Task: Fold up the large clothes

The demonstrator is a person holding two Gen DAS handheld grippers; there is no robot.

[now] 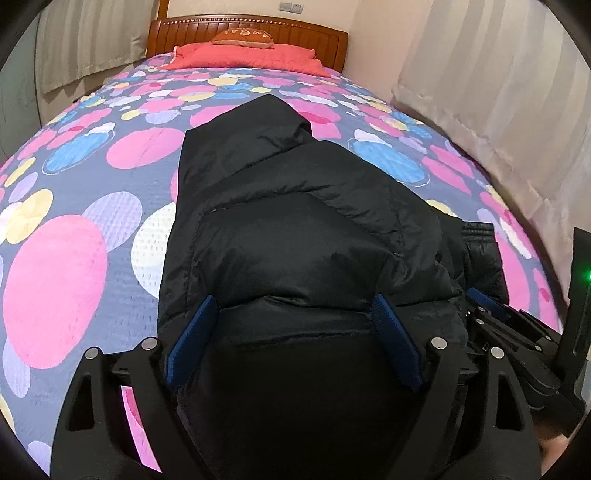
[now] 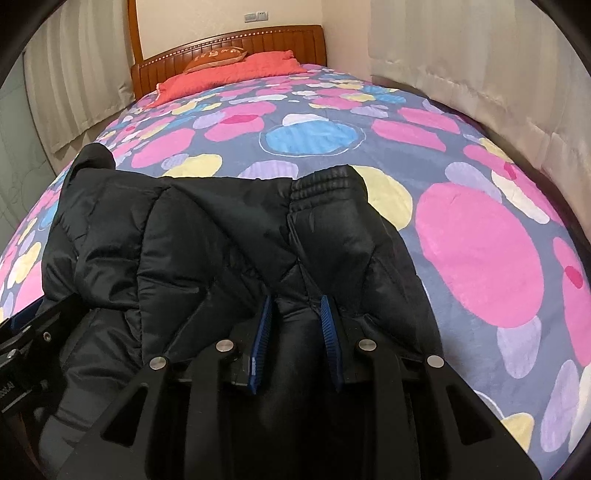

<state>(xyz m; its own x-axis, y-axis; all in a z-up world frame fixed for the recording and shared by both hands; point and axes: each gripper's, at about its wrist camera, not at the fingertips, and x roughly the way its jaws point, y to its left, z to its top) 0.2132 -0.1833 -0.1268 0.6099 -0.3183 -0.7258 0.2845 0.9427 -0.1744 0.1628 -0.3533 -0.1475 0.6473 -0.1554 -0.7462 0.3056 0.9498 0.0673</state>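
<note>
A black puffer jacket [image 1: 295, 221] lies lengthwise on the bed, its sleeves folded in over the body. My left gripper [image 1: 293, 304] is open, its blue pads wide apart on either side of the jacket's near hem. In the right wrist view the jacket [image 2: 207, 236] fills the near left, with a ribbed cuff [image 2: 321, 181] on top. My right gripper [image 2: 297, 301] is shut on a fold of the jacket's near edge, the fabric pinched between its blue pads. The right gripper also shows in the left wrist view [image 1: 517, 332] at the jacket's right side.
The bed has a bedspread [image 1: 74, 258] with pink, blue and yellow circles. A red pillow [image 1: 243, 55] and a wooden headboard [image 1: 314, 33] stand at the far end. Pale curtains [image 1: 498, 110] hang along the right; more hang at the far left.
</note>
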